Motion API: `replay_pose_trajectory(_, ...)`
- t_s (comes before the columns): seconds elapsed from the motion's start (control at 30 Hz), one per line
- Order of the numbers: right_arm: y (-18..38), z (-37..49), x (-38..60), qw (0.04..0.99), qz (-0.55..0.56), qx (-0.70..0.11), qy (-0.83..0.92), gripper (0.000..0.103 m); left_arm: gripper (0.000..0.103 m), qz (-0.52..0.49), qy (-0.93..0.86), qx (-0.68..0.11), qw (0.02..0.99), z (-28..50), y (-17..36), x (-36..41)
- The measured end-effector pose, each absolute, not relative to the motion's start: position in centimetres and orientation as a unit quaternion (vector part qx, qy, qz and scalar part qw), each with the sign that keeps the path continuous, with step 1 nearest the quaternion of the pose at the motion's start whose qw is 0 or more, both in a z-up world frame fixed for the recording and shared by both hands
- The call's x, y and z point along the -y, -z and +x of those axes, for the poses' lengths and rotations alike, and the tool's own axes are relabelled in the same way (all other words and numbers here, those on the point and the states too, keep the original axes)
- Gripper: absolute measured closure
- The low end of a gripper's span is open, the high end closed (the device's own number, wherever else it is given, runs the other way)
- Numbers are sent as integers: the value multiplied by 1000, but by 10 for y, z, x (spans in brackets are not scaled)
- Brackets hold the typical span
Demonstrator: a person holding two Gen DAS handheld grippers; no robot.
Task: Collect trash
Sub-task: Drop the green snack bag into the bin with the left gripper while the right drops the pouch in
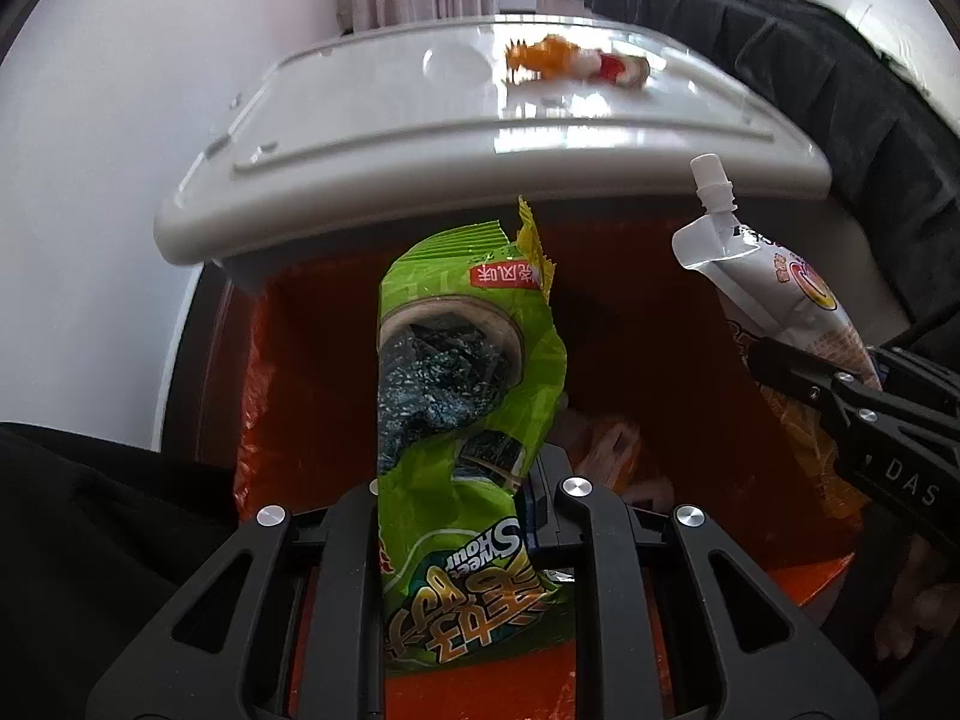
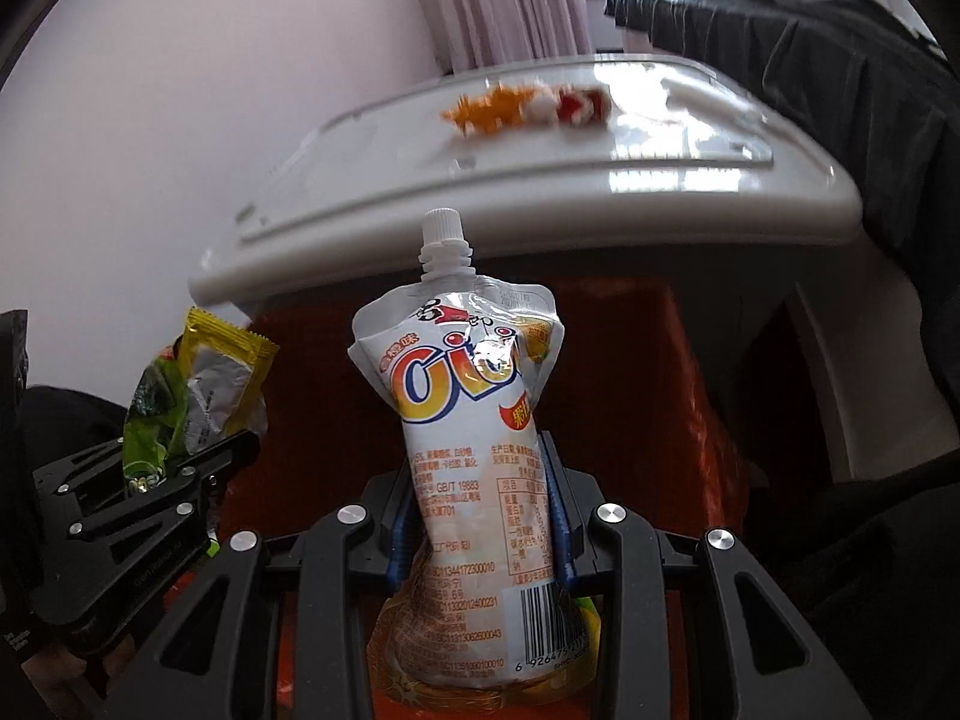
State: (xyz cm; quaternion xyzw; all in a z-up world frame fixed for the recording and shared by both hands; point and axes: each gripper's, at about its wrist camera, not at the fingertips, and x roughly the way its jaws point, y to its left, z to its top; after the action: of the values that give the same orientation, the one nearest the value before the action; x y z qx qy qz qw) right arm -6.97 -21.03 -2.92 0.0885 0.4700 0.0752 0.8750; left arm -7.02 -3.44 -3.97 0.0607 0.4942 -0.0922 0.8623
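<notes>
My left gripper (image 1: pixel 456 498) is shut on a green seaweed snack wrapper (image 1: pixel 462 372), held upright over an open bin lined with an orange bag (image 1: pixel 630 300). My right gripper (image 2: pixel 480 498) is shut on a white spouted drink pouch (image 2: pixel 468 396), also held over the orange-lined bin (image 2: pixel 630 348). The pouch (image 1: pixel 774 282) and right gripper (image 1: pixel 840 396) show at the right of the left wrist view. The wrapper (image 2: pixel 186 396) and left gripper (image 2: pixel 138 498) show at the left of the right wrist view. Some trash (image 1: pixel 606 450) lies inside the bin.
The bin's white lid (image 1: pixel 480 120) stands raised behind the opening, with an orange and red sticker (image 1: pixel 570 63) on it. A dark cloth-covered object (image 1: pixel 810 60) is at the right. A white wall (image 1: pixel 120 150) is at the left.
</notes>
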Motion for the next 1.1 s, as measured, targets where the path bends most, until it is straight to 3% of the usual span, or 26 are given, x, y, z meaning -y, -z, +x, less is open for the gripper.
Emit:
replay_pose_trajectory(0.27, 56, -65, 214, 849, 101, -514, -62, 68, 85, 52, 84, -529, 843, -59, 63, 32)
replay_pose_trajectory(0.37, 59, -63, 211, 847, 92, -519, -62, 65, 78, 58, 76, -542, 835, -55, 68, 33)
replay_pose_trajectory(0.4, 59, -63, 211, 847, 90, -521, -61, 58, 57, 61, 69, -550, 830, -54, 72, 33)
replay_pose_trajectory(0.43, 60, -62, 212, 846, 90, -523, -55, 43, 34, 61, 60, -555, 827, -52, 75, 32)
replay_pose_trajectory(0.47, 59, -61, 213, 847, 91, -522, -51, 39, 27, 57, 53, -555, 828, -52, 76, 31)
replay_pose_trajectory(1.1, 42, -59, 233, 858, 131, -495, -30, 35, 27, 55, 64, -544, 835, -53, 66, 31)
